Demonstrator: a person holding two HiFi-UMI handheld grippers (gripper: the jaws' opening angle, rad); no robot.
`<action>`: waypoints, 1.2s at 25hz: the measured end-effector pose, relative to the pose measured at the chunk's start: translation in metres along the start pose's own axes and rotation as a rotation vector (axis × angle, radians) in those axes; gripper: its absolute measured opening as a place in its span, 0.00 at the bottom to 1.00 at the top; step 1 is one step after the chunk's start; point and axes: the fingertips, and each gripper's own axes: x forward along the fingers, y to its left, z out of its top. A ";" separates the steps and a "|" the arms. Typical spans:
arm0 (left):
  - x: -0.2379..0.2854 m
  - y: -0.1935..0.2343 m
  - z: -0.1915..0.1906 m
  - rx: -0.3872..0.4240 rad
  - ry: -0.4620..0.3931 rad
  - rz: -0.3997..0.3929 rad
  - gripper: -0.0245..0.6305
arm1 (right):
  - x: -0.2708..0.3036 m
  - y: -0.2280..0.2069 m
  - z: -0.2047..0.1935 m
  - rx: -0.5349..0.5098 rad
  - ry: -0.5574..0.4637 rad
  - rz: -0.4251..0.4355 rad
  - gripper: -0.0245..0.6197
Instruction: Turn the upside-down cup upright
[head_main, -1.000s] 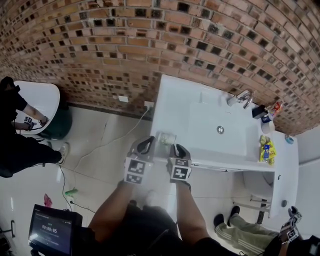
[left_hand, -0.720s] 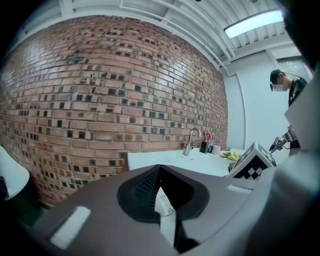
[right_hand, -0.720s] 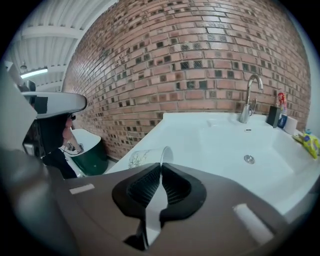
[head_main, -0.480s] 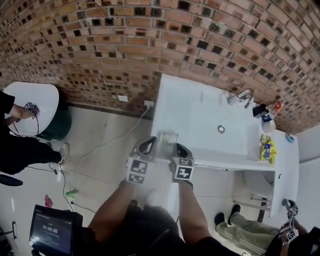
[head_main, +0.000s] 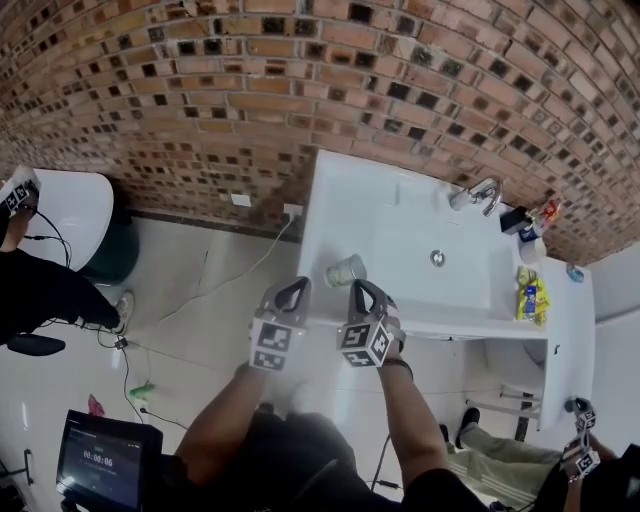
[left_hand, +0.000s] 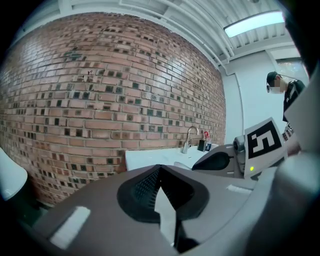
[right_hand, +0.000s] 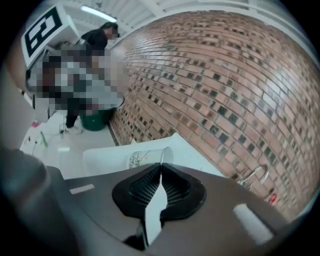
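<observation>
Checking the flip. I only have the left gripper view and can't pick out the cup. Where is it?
Observer: Head view shows the cup on the left end of the white sink counter, just beyond the right claw.
Operator: Upright?
Observer: No. In the right gripper view it is tipped onto its side, with a leaf print showing on its wall.
Operator: Is the right claw holding it?
Observer: No. In its own view that claw is shut on nothing, and the cup lies past its tips.
</observation>
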 end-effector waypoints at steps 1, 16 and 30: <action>-0.001 0.001 0.000 0.000 0.001 0.001 0.03 | 0.001 0.001 0.002 -0.083 0.004 -0.014 0.08; -0.015 0.009 -0.007 -0.020 0.007 -0.007 0.03 | 0.003 0.078 -0.006 -0.732 0.107 -0.033 0.08; -0.019 0.001 -0.003 -0.011 0.000 -0.045 0.03 | -0.006 0.067 0.003 -0.698 0.117 -0.050 0.20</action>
